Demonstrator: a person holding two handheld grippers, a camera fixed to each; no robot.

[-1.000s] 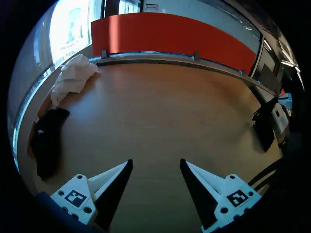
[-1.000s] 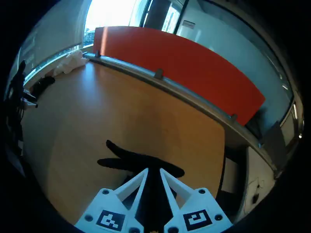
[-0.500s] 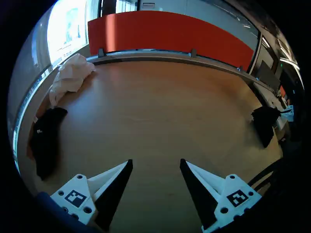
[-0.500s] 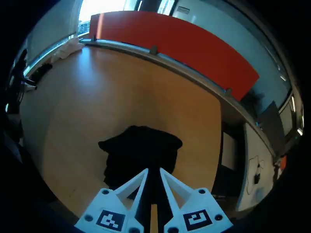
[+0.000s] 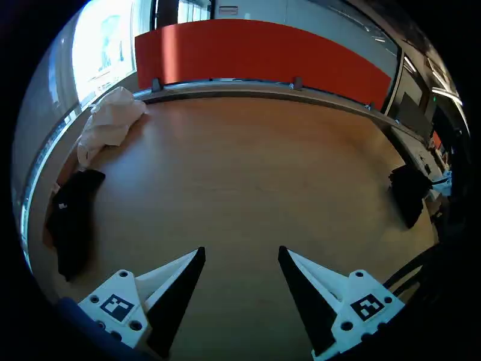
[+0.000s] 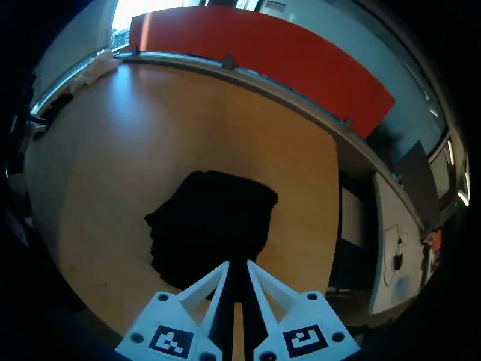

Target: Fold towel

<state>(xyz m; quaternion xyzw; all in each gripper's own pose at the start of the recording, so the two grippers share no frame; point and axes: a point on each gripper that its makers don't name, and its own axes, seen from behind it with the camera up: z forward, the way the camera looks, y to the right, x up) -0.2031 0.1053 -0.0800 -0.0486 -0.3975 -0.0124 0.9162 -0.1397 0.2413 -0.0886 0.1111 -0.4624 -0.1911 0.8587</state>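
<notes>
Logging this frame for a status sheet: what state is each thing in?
left gripper: open, holding nothing.
right gripper: shut on black towel.
black towel: pinched by an edge, rumpled.
white cloth: crumpled in a heap.
dark cloth: bunched, lying loose.

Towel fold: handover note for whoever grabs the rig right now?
Left gripper: open, empty, above the wooden table.
Right gripper: shut on the black towel, pinching one edge; the rest spreads out ahead of it over the table.
Elsewhere: white cloth at the far left corner, dark cloth along the left edge.
Done: towel gripped. Left: spread it flat, all folds.
</notes>
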